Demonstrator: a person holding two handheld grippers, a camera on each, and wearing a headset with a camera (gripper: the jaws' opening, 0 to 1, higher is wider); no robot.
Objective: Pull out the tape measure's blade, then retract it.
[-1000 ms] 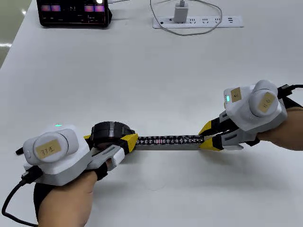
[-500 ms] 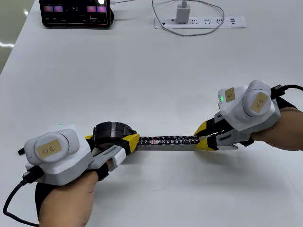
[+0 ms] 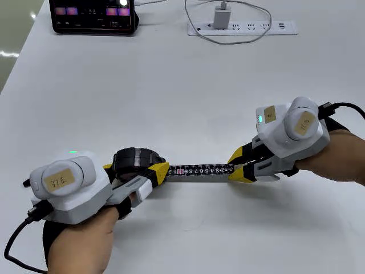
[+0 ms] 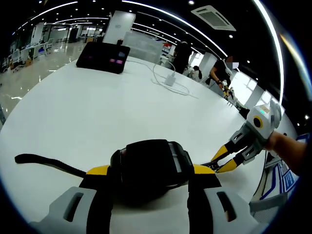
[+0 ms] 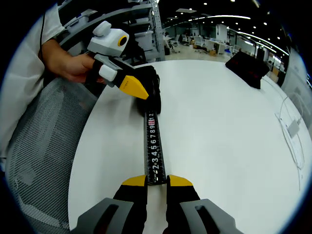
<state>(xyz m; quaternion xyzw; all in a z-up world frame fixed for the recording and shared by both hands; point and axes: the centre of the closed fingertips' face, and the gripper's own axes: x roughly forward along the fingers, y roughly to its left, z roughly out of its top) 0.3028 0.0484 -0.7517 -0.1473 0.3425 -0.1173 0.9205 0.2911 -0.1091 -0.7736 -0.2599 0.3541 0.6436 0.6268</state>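
A black tape measure case (image 3: 134, 160) rests on the white table, and my left gripper (image 3: 151, 173) is shut on it; in the left gripper view the case (image 4: 148, 165) sits between the yellow-tipped jaws. Its numbered blade (image 3: 199, 170) runs rightward to my right gripper (image 3: 238, 166), which is shut on the blade's end. In the right gripper view the blade (image 5: 153, 151) stretches from my right gripper (image 5: 156, 181) away to the case (image 5: 148, 83) held by the left gripper (image 5: 132, 86). The right gripper (image 4: 228, 158) appears at the right of the left gripper view.
A dark screen device (image 3: 93, 15) stands at the table's far left edge. A white power strip (image 3: 242, 27) with a plugged charger and looping cable lies at the far middle. A mesh chair (image 5: 44, 151) stands beside the table in the right gripper view.
My right gripper has moved left toward the case with the blade's end in it, so less blade shows. The left gripper and the case have held still.
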